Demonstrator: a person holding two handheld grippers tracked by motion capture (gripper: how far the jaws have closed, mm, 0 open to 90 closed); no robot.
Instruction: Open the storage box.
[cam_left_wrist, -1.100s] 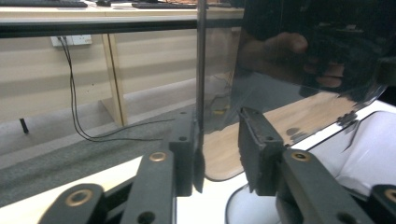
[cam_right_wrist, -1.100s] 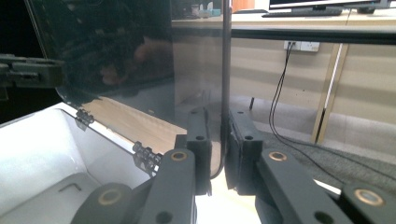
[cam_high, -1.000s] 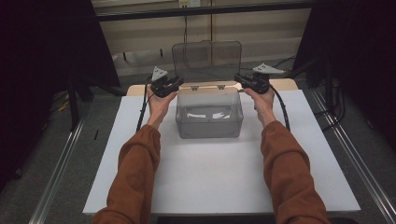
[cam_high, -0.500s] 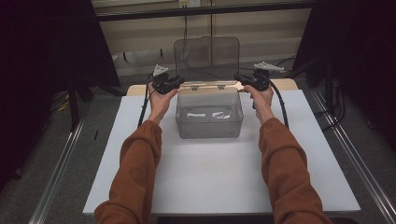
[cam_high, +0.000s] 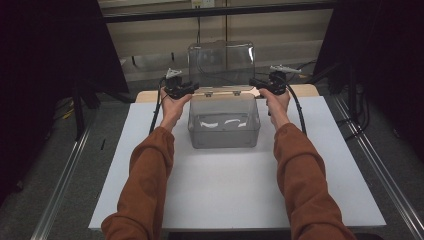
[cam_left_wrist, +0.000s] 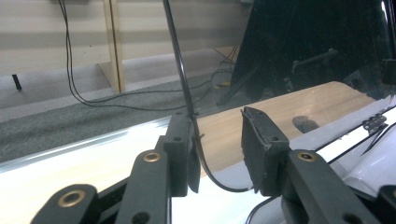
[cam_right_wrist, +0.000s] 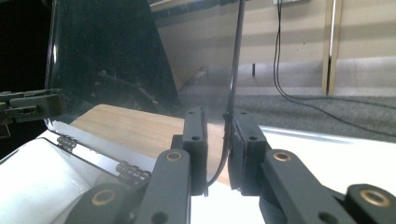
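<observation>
Dimly, both tools' jaws lately parting, slack around glare-blurred clear lid (cam_high: 221, 62) edges.

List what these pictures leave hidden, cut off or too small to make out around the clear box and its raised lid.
- High view: the white things inside the box are too small to identify.
- Left gripper view: the lid is cut off by the top edge.
- Right gripper view: the hinges are partly hidden behind the right tongs.

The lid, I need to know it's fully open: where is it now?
In the high view the lid stands upright behind the clear box, at the table's far middle, with the left gripper and right gripper at its two side edges.
</observation>
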